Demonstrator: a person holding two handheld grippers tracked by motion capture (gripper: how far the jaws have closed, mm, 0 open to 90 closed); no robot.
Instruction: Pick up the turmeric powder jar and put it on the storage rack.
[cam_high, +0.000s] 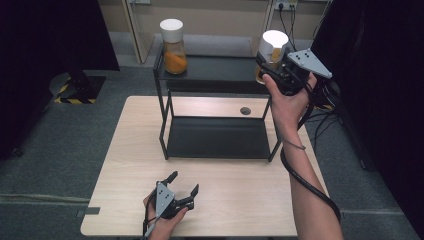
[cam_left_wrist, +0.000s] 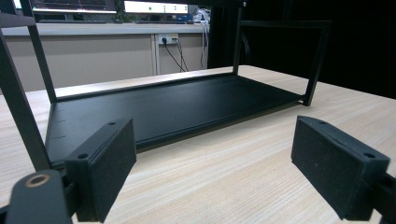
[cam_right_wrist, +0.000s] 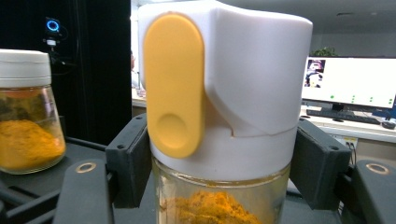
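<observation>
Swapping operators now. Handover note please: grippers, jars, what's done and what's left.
Right gripper: shut on the held spice jar, white cap with yellow flap, at the right end of the rack's top shelf; whether it rests there I can't tell.
Left gripper: open, holding nothing, low over the table in front of the rack.
Second jar: upright at the top shelf's left end.
Lower shelf: bare.
Left: probably setting the held jar down and letting go.

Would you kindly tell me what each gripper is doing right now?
Left gripper: open, empty.
Right gripper: closed on a spice jar.
</observation>
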